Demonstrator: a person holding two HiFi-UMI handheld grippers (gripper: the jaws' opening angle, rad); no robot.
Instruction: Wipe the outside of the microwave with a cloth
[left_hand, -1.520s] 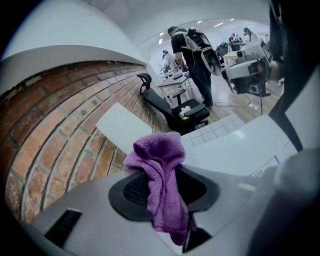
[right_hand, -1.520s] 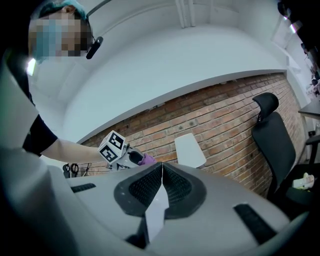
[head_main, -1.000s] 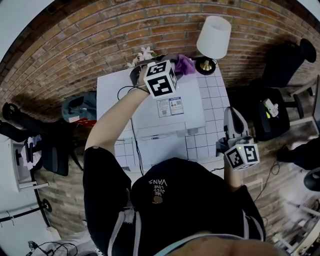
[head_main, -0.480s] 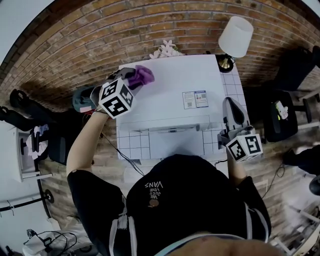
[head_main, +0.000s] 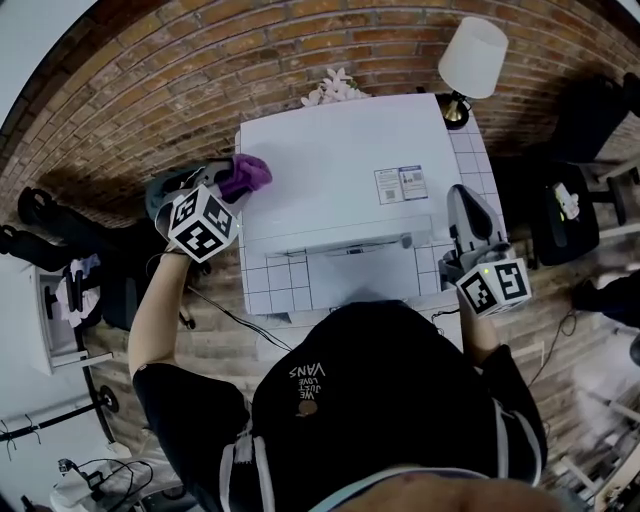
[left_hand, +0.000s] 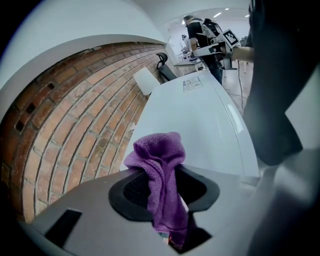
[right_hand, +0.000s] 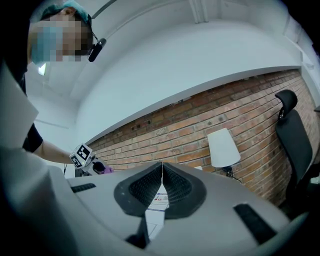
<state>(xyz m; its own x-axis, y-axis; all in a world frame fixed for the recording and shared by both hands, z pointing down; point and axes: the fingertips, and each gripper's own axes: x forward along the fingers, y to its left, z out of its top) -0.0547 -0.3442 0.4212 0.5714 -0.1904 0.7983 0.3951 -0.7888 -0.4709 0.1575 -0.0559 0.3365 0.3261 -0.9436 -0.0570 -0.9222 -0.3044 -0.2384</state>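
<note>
**Nearest the wearer.** The right gripper (right_hand: 161, 186) was held off the front right corner of the microwave (head_main: 340, 150). Its jaws were pressed together with nothing between them.

**Left side.** The left gripper (left_hand: 165, 195) had its jaws clamped on a purple cloth (left_hand: 159, 159). The bunched free end of the cloth stood out ahead of the pads. In the head view the cloth lay at the left edge of the microwave's white top, by the upper corner.

**Handling.** The cloth appeared soft, light and limp. It would likely fold rather than push, so a grip on a gathered fold, with a wad left proud of the jaws, seemed best. The glossy casing looked smooth and should let the wad slide.

**Beyond.** A label (head_main: 400, 184) sat on the top. A lamp (head_main: 474, 55) stood against the brick wall (head_main: 200, 80).
</note>
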